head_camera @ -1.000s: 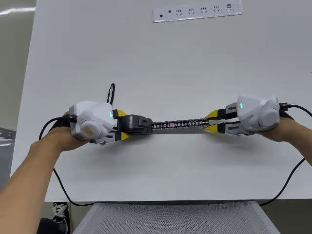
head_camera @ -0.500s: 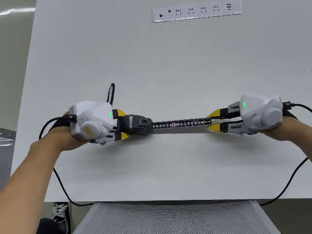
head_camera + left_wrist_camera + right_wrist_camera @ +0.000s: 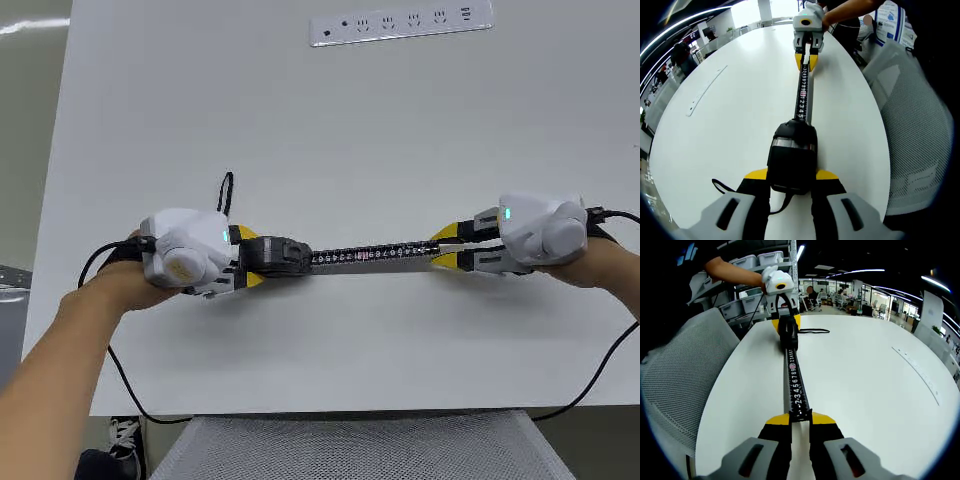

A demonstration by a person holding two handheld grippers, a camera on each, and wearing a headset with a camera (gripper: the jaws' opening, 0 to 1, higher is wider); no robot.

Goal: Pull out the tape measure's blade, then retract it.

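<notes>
A black tape measure case (image 3: pixel 277 256) lies low over the white table, held between the yellow-tipped jaws of my left gripper (image 3: pixel 246 257), which is shut on it. In the left gripper view the case (image 3: pixel 792 156) sits between the jaws, its wrist strap (image 3: pixel 720 186) trailing back. The blade (image 3: pixel 372 255) runs right from the case, its black numbered face up. My right gripper (image 3: pixel 446 247) is shut on the blade's end. The right gripper view shows the blade (image 3: pixel 794 385) stretching away to the case (image 3: pixel 788 332) and the left gripper (image 3: pixel 779 286).
A white power strip (image 3: pixel 402 22) lies at the table's far edge. Black cables trail from both grippers off the near side. A grey mesh chair back (image 3: pixel 360 446) stands below the front table edge (image 3: pixel 330 410).
My right gripper has moved further right with the blade end, so more blade is out of the case. The left gripper and case have stayed put.
</notes>
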